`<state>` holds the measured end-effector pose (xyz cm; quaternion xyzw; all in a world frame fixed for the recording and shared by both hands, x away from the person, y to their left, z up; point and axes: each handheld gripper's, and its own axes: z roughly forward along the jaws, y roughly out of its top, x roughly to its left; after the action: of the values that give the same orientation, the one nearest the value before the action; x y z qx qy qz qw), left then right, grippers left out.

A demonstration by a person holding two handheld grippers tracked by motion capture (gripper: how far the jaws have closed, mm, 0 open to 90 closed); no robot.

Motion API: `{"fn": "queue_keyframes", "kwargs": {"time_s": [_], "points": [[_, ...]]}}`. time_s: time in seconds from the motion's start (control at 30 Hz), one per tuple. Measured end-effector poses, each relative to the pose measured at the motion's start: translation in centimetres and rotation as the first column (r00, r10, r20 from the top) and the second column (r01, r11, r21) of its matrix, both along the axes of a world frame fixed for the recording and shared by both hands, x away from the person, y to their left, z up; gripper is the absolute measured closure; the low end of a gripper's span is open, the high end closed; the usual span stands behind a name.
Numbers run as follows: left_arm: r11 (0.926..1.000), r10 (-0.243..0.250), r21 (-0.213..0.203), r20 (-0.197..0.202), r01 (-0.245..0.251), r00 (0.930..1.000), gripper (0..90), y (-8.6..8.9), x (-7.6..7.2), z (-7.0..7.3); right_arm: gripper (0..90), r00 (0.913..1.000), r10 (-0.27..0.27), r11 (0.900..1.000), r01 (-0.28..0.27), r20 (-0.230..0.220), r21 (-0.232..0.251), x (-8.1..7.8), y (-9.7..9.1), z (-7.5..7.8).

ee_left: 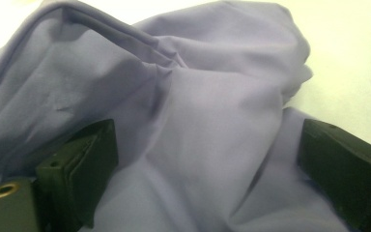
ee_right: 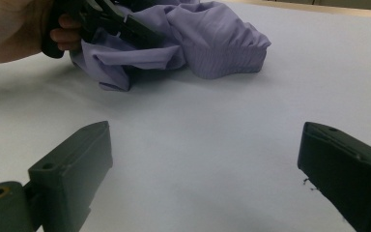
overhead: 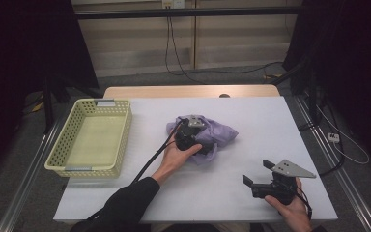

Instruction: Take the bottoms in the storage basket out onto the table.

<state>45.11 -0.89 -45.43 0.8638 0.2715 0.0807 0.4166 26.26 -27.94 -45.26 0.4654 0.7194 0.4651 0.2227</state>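
A crumpled lilac cloth [overhead: 220, 134] lies in a heap at the middle of the white table top [overhead: 251, 111]. My left gripper [overhead: 199, 131] is pushed into its near left side. In the left gripper view the jaws of that gripper [ee_left: 207, 130] stand wide apart, with folds of the cloth [ee_left: 198, 106] lying between them and the pads not pressing. My right gripper [overhead: 256, 171] rests at the front right of the table, open, with bare table between its jaws [ee_right: 206, 128]. From there the cloth [ee_right: 212, 43] and the left gripper [ee_right: 106, 19] show farther off.
A pale yellow perforated basket [overhead: 123, 126] stands at the table's left side with nothing in it. A strip of wooden table edge [overhead: 188, 92] runs along the back. Black cables hang on the wall behind and trail on the floor at right.
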Motion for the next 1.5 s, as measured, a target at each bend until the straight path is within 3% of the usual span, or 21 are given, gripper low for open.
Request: {"fn": "queue_keyframes", "kwargs": {"time_s": [0.13,0.2,0.33,0.47,0.53,0.77,0.8,0.87,1.0,1.1,1.5], "points": [[0.9994,0.010,-0.032,-0.010,-0.010,0.9999,5.2,0.4,-0.1,0.4,5.4,1.0000,0.005,1.0000,-0.005,0.003,-0.007,0.0,0.1,0.0],[0.9978,0.023,-0.062,0.014,-0.022,0.9996,5.3,0.9,-0.4,0.5,5.4,1.0000,0.003,1.0000,-0.003,0.003,-0.005,0.0,0.1,0.0],[0.9951,0.026,-0.096,0.021,-0.024,0.9994,5.0,1.2,-0.6,1.0,5.4,1.0000,0.003,1.0000,-0.003,0.004,-0.007,0.0,0.1,0.1],[0.9969,0.031,-0.074,0.049,-0.027,0.9983,5.9,1.2,-0.8,1.5,5.4,1.0000,0.005,0.9999,-0.005,0.006,-0.012,0.1,0.3,0.1],[0.9985,0.039,-0.041,0.075,-0.036,0.9964,5.9,1.3,-0.9,1.6,5.4,1.0000,0.008,0.9999,-0.008,0.005,-0.014,0.1,0.3,0.1],[0.9999,0.010,0.012,0.048,-0.011,0.9988,7.6,1.2,-1.5,1.5,5.4,0.9999,0.011,0.9998,-0.011,0.007,-0.018,0.1,0.4,0.1],[0.9996,0.017,0.023,0.067,-0.018,0.9976,8.6,1.3,-1.9,1.6,5.5,0.9999,0.009,0.9998,-0.009,0.005,-0.018,0.1,0.4,0.1],[0.9995,0.014,0.027,0.096,-0.016,0.9953,8.1,1.4,-2.3,1.8,5.4,0.9999,0.008,0.9998,-0.008,0.007,-0.020,0.1,0.5,0.1],[0.9996,0.027,0.009,0.118,-0.028,0.9926,6.0,2.0,-2.6,2.1,5.4,0.9999,0.009,0.9997,-0.009,0.006,-0.023,0.1,0.5,0.1],[0.9998,0.021,0.003,0.086,-0.021,0.9961,6.0,2.3,-2.6,1.7,5.4,0.9999,0.009,0.9997,-0.009,0.007,-0.023,0.1,0.5,0.1],[0.9998,0.020,-0.011,0.106,-0.019,0.9942,5.9,3.9,-3.3,2.1,5.4,1.0000,0.000,0.9999,0.000,0.003,-0.016,0.4,0.5,0.1]]}}
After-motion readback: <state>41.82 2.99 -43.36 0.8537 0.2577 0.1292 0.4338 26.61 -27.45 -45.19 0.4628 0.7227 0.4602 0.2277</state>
